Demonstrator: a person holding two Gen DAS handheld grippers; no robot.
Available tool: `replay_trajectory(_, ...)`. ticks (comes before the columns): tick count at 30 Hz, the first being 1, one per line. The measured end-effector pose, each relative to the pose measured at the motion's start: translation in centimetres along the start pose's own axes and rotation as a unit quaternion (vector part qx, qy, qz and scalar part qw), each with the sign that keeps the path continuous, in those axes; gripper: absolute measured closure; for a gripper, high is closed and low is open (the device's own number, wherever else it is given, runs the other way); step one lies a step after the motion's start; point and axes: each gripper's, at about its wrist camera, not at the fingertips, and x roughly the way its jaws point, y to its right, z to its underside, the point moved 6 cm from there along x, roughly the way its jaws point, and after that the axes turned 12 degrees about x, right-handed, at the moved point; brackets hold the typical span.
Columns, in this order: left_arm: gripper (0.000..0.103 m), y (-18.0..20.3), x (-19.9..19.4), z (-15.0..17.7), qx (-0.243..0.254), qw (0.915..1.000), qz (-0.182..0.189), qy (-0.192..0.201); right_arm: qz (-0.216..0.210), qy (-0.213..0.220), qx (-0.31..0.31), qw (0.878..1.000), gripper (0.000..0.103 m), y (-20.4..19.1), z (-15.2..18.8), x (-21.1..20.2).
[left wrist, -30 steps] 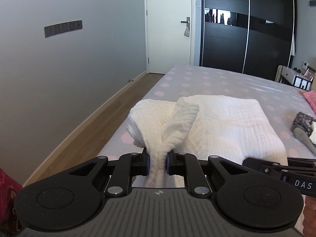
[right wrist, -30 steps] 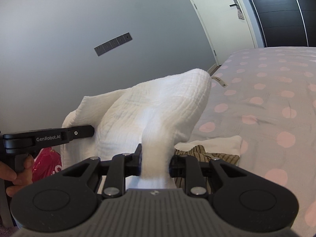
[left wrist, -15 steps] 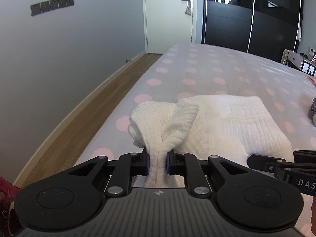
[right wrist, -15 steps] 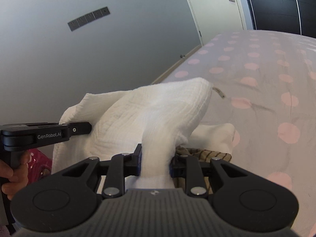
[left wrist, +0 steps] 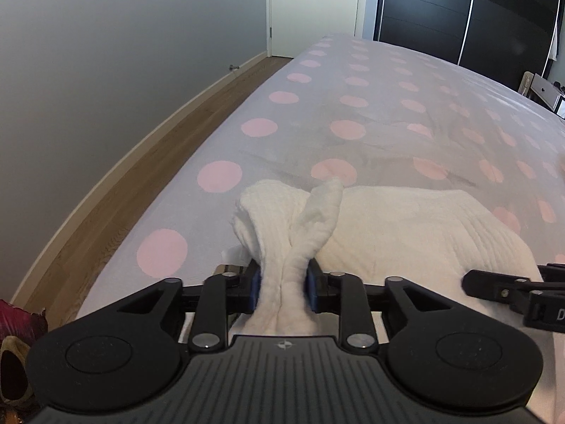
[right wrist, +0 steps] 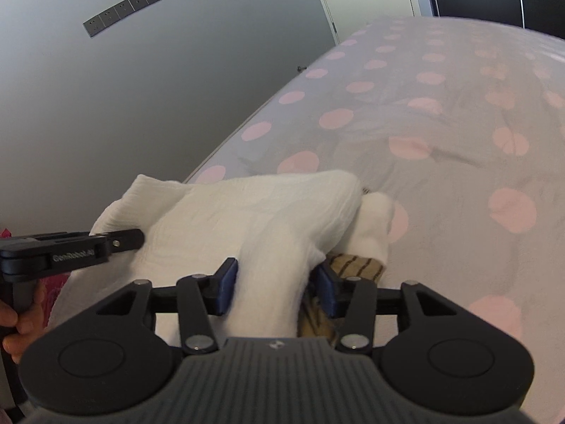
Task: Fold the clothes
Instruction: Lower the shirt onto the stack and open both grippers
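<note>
1. Left gripper (left wrist: 281, 284): nearest item in the left wrist view. Its 2 blue-padded tongs are clamped on a bunched corner of the white garment (left wrist: 406, 226), the cloth squeezed into a narrow waist between them.

2. Right gripper (right wrist: 276, 284): nearest item in the right wrist view. Tongs stand wider apart than the left pair; the left pad appears to touch a thick roll of the same garment (right wrist: 254, 208), while contact at the right pad is hidden, so whether it is biting or slackening cannot be told.

3. White garment: textured cotton, lying folded at the near edge of the bed (left wrist: 353, 113), both near corners inside the tongs, the rest resting on the spotted cover.

4. Striped item (right wrist: 356, 265): brown and tan cloth, directly under the white garment beside the right tongs. Shown in the right wrist view only.

5. Person's hand (right wrist: 21, 318): grips the left tool's handle; right wrist view only.

6. Bed cover: grey with pink spots, running away to the dark wardrobe (left wrist: 459, 10). Only the left wrist view shows the wood floor (left wrist: 148, 162).

Step in hand, by judgement: laying down a fold, late in this garment's handling. Next move calls for both tongs to part and back out low, without dragging the fold or the striped cloth beneath.
</note>
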Motion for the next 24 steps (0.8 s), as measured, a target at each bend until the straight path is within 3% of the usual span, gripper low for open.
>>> replay_trajectory(5, 0.072, -1.7, -3.7, -0.4, -0.022, 0.9990, -0.030, 0.026, 0.011, 0.029, -0.005, 0.999, 0.052, 0.9, -0.9, -4.0)
replay_trajectory(6, 0.072, -2.0, -4.5, -0.3, -0.026, 0.9985, -0.037, 0.031, 0.007, 0.033, -0.014, 0.999, 0.058, 0.7, -0.7, -4.7)
replay_trajectory(7, 0.072, -2.2, -5.4, -0.2, -0.030, 0.9979, -0.044, 0.037, 0.002, 0.037, -0.024, 0.999, 0.072, 0.5, -0.5, -5.4)
replay_trajectory(8, 0.072, -2.2, -6.3, 0.0, -0.030, 0.9975, -0.048, 0.043, -0.002, 0.040, -0.034, 0.999, 0.076, 0.3, -0.3, -6.1)
replay_trajectory(13, 0.072, -0.2, -9.1, 0.8, 0.001, 0.9968, -0.035, 0.071, -0.028, 0.057, -0.120, 0.991, 0.076, -2.4, 1.5, -8.1)
replay_trajectory(16, 0.077, 0.9, -8.3, 1.3, 0.019, 0.9973, -0.025, 0.066, -0.032, 0.049, -0.155, 0.986, 0.076, -3.8, 3.1, -7.1)
replay_trajectory(24, 0.078, 0.2, -2.0, 3.4, -0.011, 0.9996, -0.021, 0.016, 0.006, 0.020, -0.124, 0.992, 0.070, -1.9, 3.5, -1.5)
